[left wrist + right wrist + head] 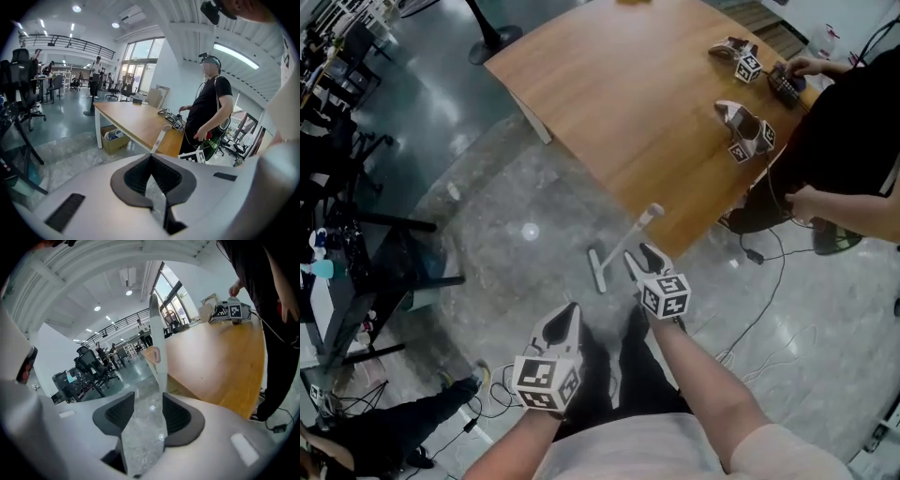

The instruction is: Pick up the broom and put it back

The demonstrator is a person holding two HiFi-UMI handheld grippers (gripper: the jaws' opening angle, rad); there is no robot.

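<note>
Left gripper [567, 314]: nearest, well short of the table [619, 94], jaws closed together, holding nothing.
Right gripper [642, 258]: close to the table's near edge, jaws wide apart, gripping nothing, handle just ahead.
Broom [623, 246]: head on the floor, white handle leaning against the table's near edge.
Table top: two more grippers [745, 127] at its right side, beside a standing person [848, 122].

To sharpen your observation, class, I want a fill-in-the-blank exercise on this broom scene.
The white long-handled broom leans against the brown wooden ___.
The jaws of the right gripper stand ___.
The jaws of the left gripper are ___.
___ spare marker-cube grippers lie on the table.
Missing words: table; open; shut; two.
</note>
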